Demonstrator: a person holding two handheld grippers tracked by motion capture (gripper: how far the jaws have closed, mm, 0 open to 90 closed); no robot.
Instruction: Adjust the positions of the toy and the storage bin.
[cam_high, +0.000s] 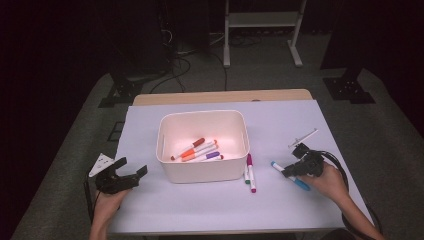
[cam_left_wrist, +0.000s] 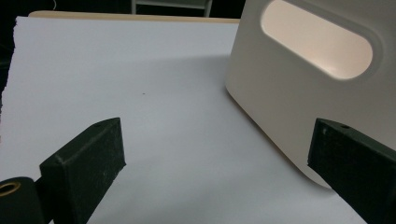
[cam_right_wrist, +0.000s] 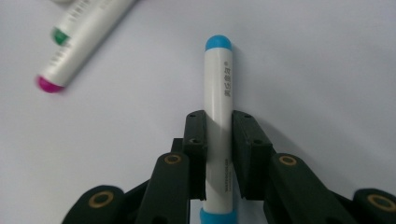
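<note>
A white bin (cam_high: 203, 174) in the middle of the table holds several markers (cam_high: 197, 149) in red, orange and purple. To its right lie a magenta marker (cam_high: 250, 172) and a green marker (cam_high: 246, 177) side by side. My right gripper (cam_high: 289, 171) is shut on a blue marker (cam_high: 301, 184) at the right of the table; the right gripper view shows both black pads pressing the blue marker's (cam_right_wrist: 218, 107) white barrel just above the paper. My left gripper (cam_high: 131, 166) stands open at the left of the bin, with the bin's handle-slot wall (cam_left_wrist: 289, 107) ahead between its jaws.
White paper (cam_high: 220, 200) covers the table, whose wooden edge (cam_high: 220, 96) shows at the back. A thin white rod (cam_high: 303, 137) lies at the right, behind my right gripper. Dark floor with cables and a stand's legs lies beyond the table.
</note>
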